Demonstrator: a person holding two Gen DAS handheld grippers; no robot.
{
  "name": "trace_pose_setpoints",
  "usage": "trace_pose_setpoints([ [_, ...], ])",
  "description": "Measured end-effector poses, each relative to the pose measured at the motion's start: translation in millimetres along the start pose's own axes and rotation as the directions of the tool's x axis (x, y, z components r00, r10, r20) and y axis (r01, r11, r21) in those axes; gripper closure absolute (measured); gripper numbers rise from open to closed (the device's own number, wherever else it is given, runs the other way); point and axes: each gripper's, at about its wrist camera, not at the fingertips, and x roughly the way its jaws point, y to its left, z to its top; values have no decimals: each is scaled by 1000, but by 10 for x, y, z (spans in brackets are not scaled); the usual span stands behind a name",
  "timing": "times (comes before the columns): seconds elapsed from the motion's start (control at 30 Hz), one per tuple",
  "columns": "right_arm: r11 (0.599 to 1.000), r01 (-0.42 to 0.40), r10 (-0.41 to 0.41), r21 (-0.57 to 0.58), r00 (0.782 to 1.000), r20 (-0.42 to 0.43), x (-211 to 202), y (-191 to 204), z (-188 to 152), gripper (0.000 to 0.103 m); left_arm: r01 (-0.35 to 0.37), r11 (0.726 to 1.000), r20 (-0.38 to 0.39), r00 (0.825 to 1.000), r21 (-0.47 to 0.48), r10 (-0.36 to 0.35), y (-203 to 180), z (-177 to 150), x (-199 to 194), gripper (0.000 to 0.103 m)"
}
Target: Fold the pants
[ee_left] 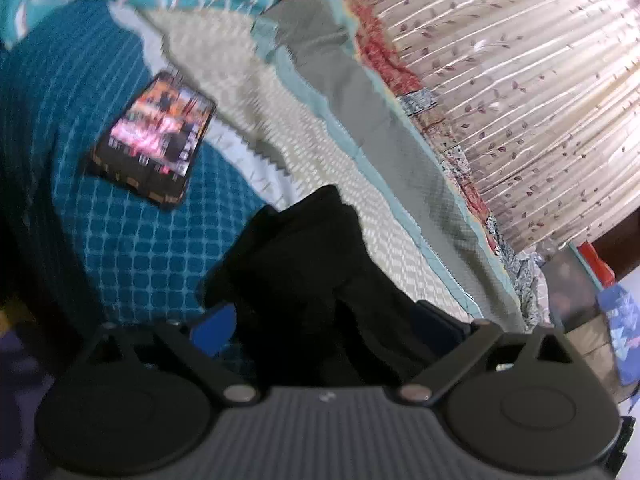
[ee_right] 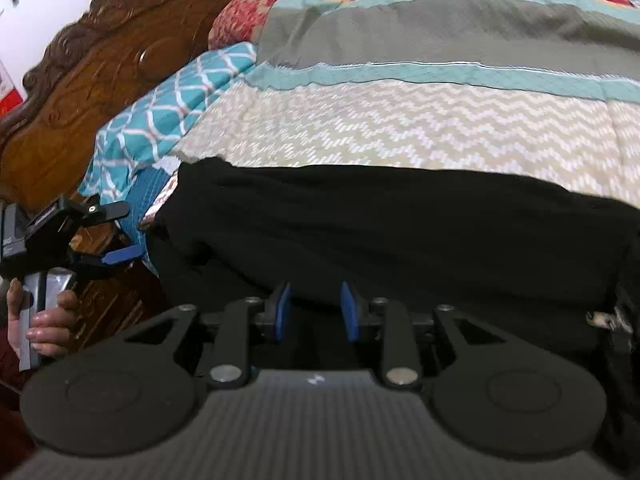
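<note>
Black fabric of the pants (ee_right: 384, 232) fills the low centre of both views, bunched and lifted off the bed (ee_right: 400, 128) rather than laid flat, so I judge the fold barely begun, with every crease still to make. Nearest in the right wrist view, the right hand-held gripper (ee_right: 316, 312) stands at a narrow gap on the cloth's edge, though a true pinch I cannot tell; the left hand-held gripper (ee_left: 320, 320) looks wide, cloth draped between. Only the right view shows the carved headboard (ee_right: 104, 80) far left; only the left shows a dark card (ee_left: 154, 140) and curtain (ee_left: 520, 80) beyond
</note>
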Motion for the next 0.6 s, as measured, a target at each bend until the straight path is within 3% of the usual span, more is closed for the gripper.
trace_pose_setpoints([
  [0.1, 999, -13, 12, -40, 1000, -11, 119, 130, 133, 71, -10, 1000, -20, 1000, -24, 10, 112, 0, 126, 4],
  [0.23, 995, -56, 55, -77, 998, -22, 361, 347, 381, 71, 27, 997, -27, 999, -67, -29, 199, -7, 211, 0],
  [0.33, 991, -97, 93, -87, 995, -46, 619, 528, 539, 71, 16, 998, -19, 1000, -54, -17, 214, 20, 297, 5],
  [0.4, 990, -116, 110, -78, 991, -72, 821, 609, 600, 71, -2, 1000, 0, 1000, -28, 2, 175, 33, 287, 27],
  [0.43, 990, -122, 116, -69, 989, -89, 942, 652, 618, 71, -9, 1000, 12, 1000, -10, 9, 145, 38, 264, 47],
  [0.53, 990, -141, 141, 11, 975, -170, 1279, 662, 578, 71, 38, 999, 25, 999, 0, -38, 72, 44, 195, 63],
  [0.6, 985, -139, 160, 105, 960, -229, 1479, 593, 473, 71, 58, 997, 21, 998, 41, -59, -60, 30, 170, 68],
])
